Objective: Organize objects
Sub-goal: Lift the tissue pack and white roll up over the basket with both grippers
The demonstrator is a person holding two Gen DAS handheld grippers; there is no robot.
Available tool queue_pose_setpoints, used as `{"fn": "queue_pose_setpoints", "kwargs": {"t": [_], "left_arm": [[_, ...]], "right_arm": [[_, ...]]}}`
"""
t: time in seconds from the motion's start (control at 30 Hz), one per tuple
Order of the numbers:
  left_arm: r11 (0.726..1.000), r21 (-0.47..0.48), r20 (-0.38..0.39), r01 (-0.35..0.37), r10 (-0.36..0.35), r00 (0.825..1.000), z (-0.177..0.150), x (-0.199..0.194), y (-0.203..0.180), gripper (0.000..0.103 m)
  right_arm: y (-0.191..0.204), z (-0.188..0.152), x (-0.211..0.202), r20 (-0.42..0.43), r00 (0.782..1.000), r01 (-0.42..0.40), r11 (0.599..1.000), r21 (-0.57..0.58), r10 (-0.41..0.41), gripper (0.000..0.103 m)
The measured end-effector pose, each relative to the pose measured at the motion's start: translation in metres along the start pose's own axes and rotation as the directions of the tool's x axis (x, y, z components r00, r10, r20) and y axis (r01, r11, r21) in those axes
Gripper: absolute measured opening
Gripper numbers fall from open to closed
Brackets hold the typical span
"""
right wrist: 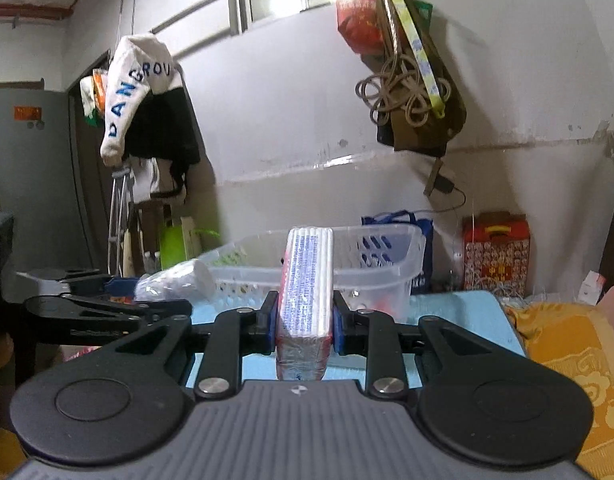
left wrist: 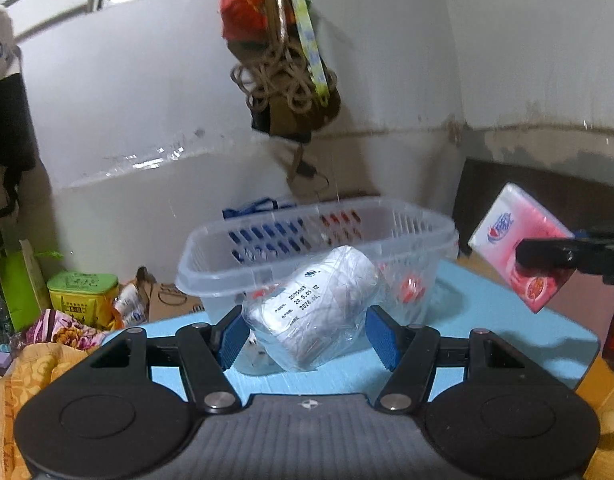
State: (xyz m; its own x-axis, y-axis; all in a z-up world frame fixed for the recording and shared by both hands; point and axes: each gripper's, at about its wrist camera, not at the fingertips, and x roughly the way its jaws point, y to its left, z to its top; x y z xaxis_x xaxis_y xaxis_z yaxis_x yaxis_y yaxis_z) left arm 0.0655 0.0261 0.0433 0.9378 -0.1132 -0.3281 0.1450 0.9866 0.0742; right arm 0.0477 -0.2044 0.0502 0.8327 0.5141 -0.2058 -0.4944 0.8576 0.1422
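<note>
A light-blue desk [left wrist: 487,320] is set by a stained white wall [left wrist: 127,100]. Wrapped cups [left wrist: 319,300] are gripped by the left claw [left wrist: 309,338], a tissue pack [right wrist: 306,280] by the right claw [right wrist: 304,322], before the basket [left wrist: 423,248].

Beyond the clear basket [left wrist: 319,240], the blue bag [left wrist: 259,205] shows only its handles in the left wrist view; the rest lies hidden behind the basket's rim and slotted wall. Red objects [left wrist: 409,286] inside the basket appear as blurred patches, identity not legible. To the basket's right, the pink tissue pack [left wrist: 519,252] is partly covered by a black finger [left wrist: 547,258] of the right gripper [right wrist: 305,322], whose body runs off the frame edge. Above the basket, the hanging bags [left wrist: 279,52] are cut by the top edge.
</note>
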Motion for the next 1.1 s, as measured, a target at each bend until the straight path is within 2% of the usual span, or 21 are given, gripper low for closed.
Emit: {"fn": "queue_pose_setpoints", "kwargs": {"t": [0.1, 0.23, 0.33, 0.43, 0.5, 0.53, 0.63, 0.73, 0.8, 0.93, 1.0, 1.1], "left_arm": [[1.0, -0.026, 0.03, -0.005, 0.006, 1.0, 0.005, -0.009, 0.007, 0.068], [0.998, -0.063, 0.053, 0.008, -0.005, 0.999, 0.023, -0.009, 0.016, 0.068], [0.998, -0.061, 0.053, -0.009, 0.013, 0.999, 0.05, 0.003, 0.019, 0.068], [0.994, -0.1, -0.033, -0.041, 0.038, 0.999, 0.079, 0.033, 0.029, 0.068], [0.99, -0.124, -0.125, -0.063, 0.048, 0.991, 0.096, 0.064, 0.039, 0.068], [0.989, -0.128, -0.179, -0.08, 0.056, 0.982, 0.101, 0.081, 0.043, 0.068], [0.983, -0.145, -0.328, -0.113, 0.06, 0.943, 0.107, 0.129, 0.055, 0.067], [0.982, -0.14, -0.376, -0.13, 0.068, 0.924, 0.106, 0.154, 0.063, 0.067], [0.978, -0.164, -0.39, -0.127, 0.054, 0.919, 0.104, 0.162, 0.069, 0.067], [0.98, -0.164, -0.39, -0.116, 0.043, 0.92, 0.093, 0.171, 0.066, 0.068], [0.979, -0.161, -0.378, -0.122, 0.053, 0.924, 0.09, 0.175, 0.061, 0.068], [0.983, -0.126, -0.396, -0.136, 0.076, 0.915, 0.09, 0.183, 0.059, 0.068]], "right_arm": [[0.0, 0.006, -0.005, 0.046, 0.999, 0.003, 1.0, 0.005, -0.003, 0.028], [0.009, 0.022, 0.001, 0.081, 0.996, 0.036, 0.998, -0.051, -0.032, 0.028], [0.012, 0.046, 0.021, 0.06, 0.997, 0.049, 0.996, -0.072, -0.045, 0.028], [0.005, 0.077, 0.063, -0.077, 0.997, 0.023, 0.999, -0.032, -0.025, 0.03], [-0.003, 0.095, 0.095, -0.183, 0.983, 0.031, 1.0, 0.005, -0.029, 0.03], [-0.007, 0.102, 0.114, -0.244, 0.969, 0.036, 0.999, 0.005, -0.033, 0.03], [-0.017, 0.11, 0.151, -0.354, 0.933, 0.061, 0.998, 0.001, -0.057, 0.03], [-0.024, 0.103, 0.176, -0.4, 0.911, 0.101, 0.995, -0.027, -0.103, 0.03], [-0.032, 0.096, 0.187, -0.416, 0.903, 0.116, 0.993, -0.001, -0.106, 0.03], [-0.037, 0.085, 0.192, -0.396, 0.91, 0.127, 0.992, -0.005, -0.119, 0.03], [-0.038, 0.082, 0.192, -0.387, 0.918, 0.107, 0.994, 0.028, -0.088, 0.03], [-0.04, 0.073, 0.201, -0.4, 0.914, 0.093, 0.995, 0.044, -0.068, 0.03]]}}
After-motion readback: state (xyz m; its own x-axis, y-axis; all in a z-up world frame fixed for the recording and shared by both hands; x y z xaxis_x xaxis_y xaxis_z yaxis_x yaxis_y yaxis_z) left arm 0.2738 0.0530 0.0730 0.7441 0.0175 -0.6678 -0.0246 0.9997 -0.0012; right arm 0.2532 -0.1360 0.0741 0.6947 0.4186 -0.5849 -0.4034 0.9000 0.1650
